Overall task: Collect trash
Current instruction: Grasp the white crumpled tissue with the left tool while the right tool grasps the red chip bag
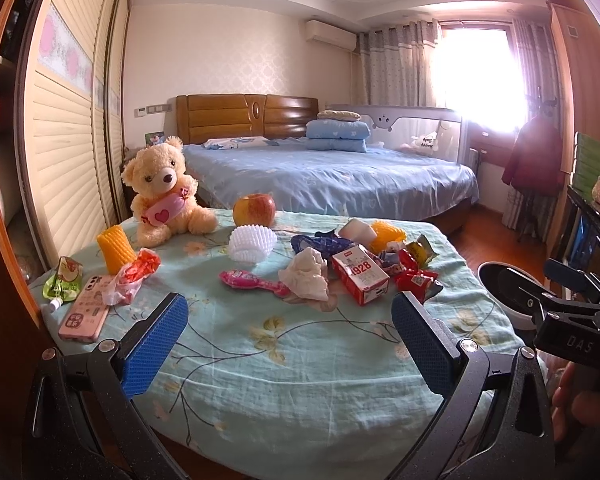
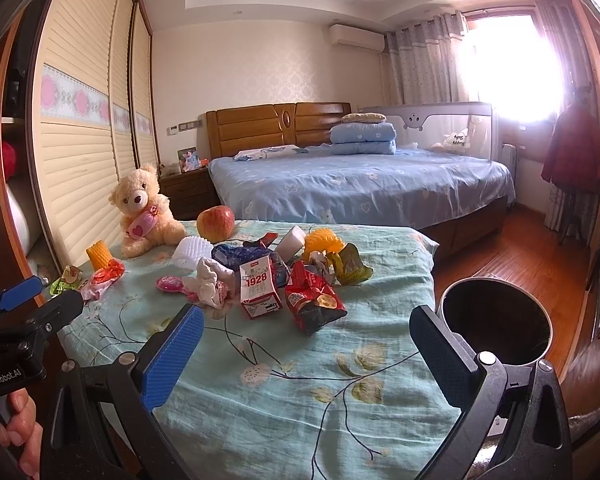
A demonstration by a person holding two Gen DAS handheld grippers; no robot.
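While both the left claw (image 1: pixel 290 344) and right claw (image 2: pixel 306 354) hover wide open and empty, the trash pile (image 2: pixel 284 280) lies ahead on the table (image 2: pixel 284 392), nearer the right claw, beside the bin (image 2: pixel 496 320).

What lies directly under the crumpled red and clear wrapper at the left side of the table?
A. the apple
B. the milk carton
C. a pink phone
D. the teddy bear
C: in the left wrist view the red and clear wrapper rests on the upper end of the pink phone.
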